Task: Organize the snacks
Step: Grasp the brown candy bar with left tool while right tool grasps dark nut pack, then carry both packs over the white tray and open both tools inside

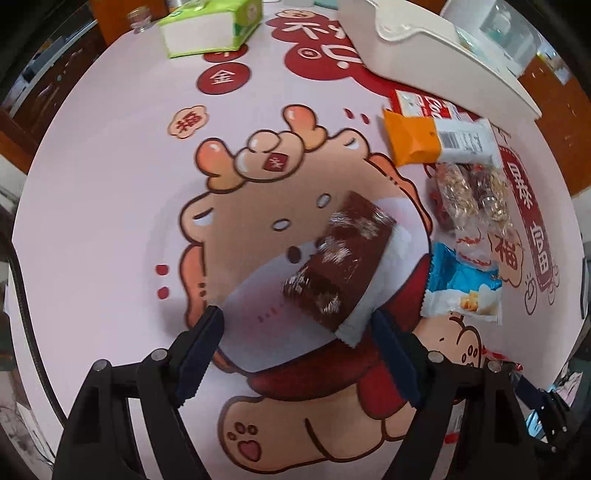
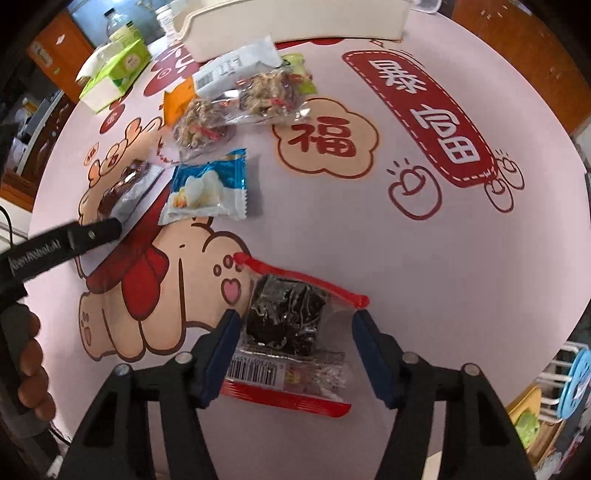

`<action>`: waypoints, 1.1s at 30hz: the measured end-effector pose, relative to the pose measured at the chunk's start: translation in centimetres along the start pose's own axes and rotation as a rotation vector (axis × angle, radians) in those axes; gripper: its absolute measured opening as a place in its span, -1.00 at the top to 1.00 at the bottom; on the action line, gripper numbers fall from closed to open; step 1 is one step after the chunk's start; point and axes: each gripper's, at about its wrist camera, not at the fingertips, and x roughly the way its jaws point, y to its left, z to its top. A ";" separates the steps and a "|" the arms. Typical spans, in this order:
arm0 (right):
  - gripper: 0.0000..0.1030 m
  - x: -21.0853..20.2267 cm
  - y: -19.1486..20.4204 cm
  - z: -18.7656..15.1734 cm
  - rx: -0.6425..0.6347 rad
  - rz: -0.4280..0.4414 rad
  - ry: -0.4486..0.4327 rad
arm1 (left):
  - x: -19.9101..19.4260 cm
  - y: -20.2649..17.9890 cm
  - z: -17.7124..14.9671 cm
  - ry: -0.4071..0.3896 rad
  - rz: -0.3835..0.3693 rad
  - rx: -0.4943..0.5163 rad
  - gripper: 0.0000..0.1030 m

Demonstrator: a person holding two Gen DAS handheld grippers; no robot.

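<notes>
A brown snack cake in a clear and white wrapper [image 1: 340,258] lies on the pink cartoon table mat [image 1: 110,221]. My left gripper [image 1: 295,319] points down over its near end, jaws wide on either side; the pads do not press on it. In the right wrist view a clear packet with a dark snack, red strips and a barcode [image 2: 288,325] lies between the fingers of my right gripper [image 2: 295,317]. The left pad sits at the packet's edge. The right pad stands just off its clear side. One left gripper finger [image 2: 92,234] shows beside the brown cake [image 2: 125,184].
A white tray [image 1: 424,48] stands at the far edge, a green tissue box [image 1: 210,29] to its left. An orange packet [image 1: 410,140], a white barcoded packet [image 1: 465,140], clear bags of nut bars [image 1: 469,192] and a blue packet [image 1: 461,288] lie right of the cake. A hand [image 2: 33,369] holds the left gripper.
</notes>
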 end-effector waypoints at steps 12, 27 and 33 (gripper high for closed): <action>0.10 -0.1 0.4 -0.4 -0.027 0.014 -0.020 | -0.1 -3.3 2.3 -0.014 0.065 0.255 -0.59; 0.12 -0.6 0.0 -1.4 -0.056 0.036 -0.022 | 0.4 -4.7 5.8 0.011 -0.026 0.276 0.21; 0.13 -2.5 -0.3 -0.5 -0.091 0.046 -0.069 | -1.9 -2.4 3.6 -0.011 -0.056 0.223 0.26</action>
